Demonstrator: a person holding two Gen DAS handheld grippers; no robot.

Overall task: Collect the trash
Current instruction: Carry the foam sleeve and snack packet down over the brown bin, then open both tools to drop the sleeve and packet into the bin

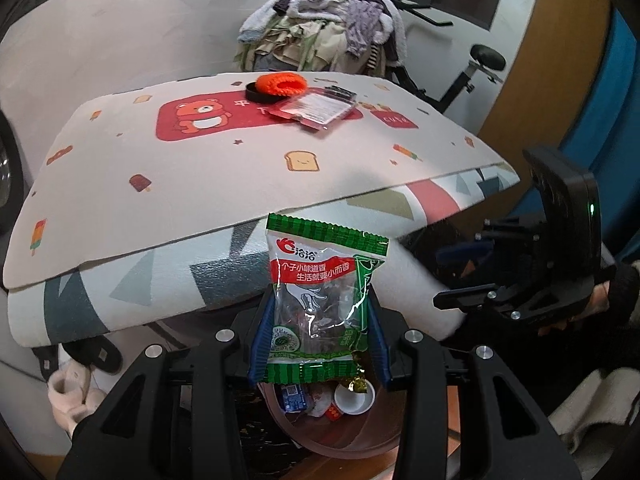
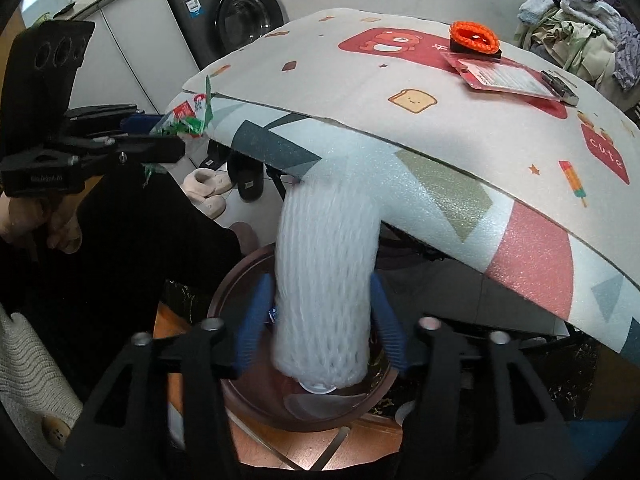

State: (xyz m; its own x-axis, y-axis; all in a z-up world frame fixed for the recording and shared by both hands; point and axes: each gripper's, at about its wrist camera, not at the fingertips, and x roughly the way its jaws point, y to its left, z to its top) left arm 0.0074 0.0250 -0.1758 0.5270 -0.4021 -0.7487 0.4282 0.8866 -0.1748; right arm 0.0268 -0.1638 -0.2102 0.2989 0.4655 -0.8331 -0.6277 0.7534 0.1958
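Observation:
My left gripper [image 1: 318, 330] is shut on a green snack packet [image 1: 320, 300] and holds it upright over a brown trash bin [image 1: 360, 446] that has wrappers and a small white cup in it. My right gripper [image 2: 320, 320] is shut on a white foam net sleeve [image 2: 326, 280], held over the same bin [image 2: 240, 396]. The sleeve also shows in the left wrist view [image 1: 416, 288] beside the right gripper. The left gripper with the packet [image 2: 188, 120] shows at the left of the right wrist view.
A table with a bear-print mat [image 1: 200, 160] stands just behind the bin. On it lie an orange knitted piece on a black lid [image 1: 276, 86] and a red blister pack [image 1: 316, 108]. Slippers [image 2: 208, 190] lie on the floor. Clothes [image 1: 320, 32] are piled behind.

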